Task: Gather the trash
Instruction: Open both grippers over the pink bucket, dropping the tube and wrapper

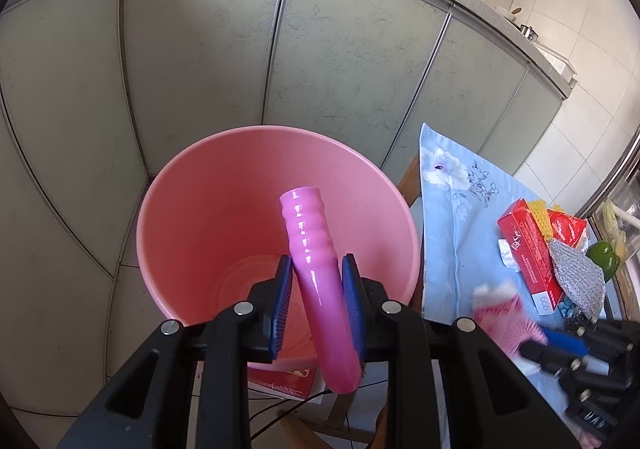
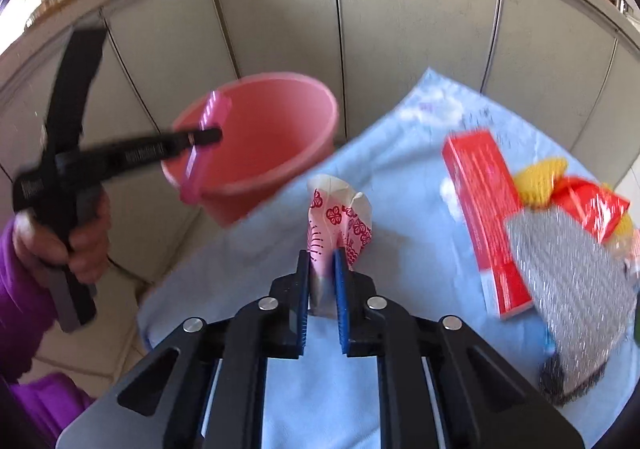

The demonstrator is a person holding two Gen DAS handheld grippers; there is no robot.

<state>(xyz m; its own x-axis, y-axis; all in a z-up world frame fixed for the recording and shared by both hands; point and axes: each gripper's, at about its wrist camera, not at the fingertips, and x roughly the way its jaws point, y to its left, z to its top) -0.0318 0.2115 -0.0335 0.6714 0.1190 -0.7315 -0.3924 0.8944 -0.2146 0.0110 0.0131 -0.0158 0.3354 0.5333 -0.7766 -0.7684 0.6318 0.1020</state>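
Right hand-held gripper (image 2: 322, 265): pinching the lower end of a crumpled paper cup (image 2: 340, 217), white with red flower prints; the blue pads look pressed on its flattened base
Paper cup: stands up between the pads, over the pale blue cloth (image 2: 248, 265) on the tabletop; whether it rests on the cloth or is lifted clear I cannot tell
Left hand-held gripper (image 1: 316, 285): half spread but clamped on a glossy pink ribbed handle (image 1: 316, 281), gripped near mid-length
Pink handle: hangs tilted over the mouth of the pink bucket (image 1: 240, 217), ribbed end pointing into it
Left hand (image 2: 76, 233): fist round the black grip, purple sleeve behind, tool angled down toward the bucket
Right hand pose: not visible itself; its tool points steeply down at the cloth
Bucket: on the floor just beside the cloth's corner, in front of grey cabinet doors (image 1: 340, 49)
Other trash: red carton (image 2: 488, 217), silvery mesh pad (image 2: 576, 281) and red wrapper (image 2: 592, 205) lie farther right on the cloth
Risk, cup: the thin paper may crush further and slip from the pads on the way to the bucket
Risk, handle: held off-centre and slanted, it could pivot and drop outside the rim
Risk, crossing: both tools near one bucket mouth may knock each other
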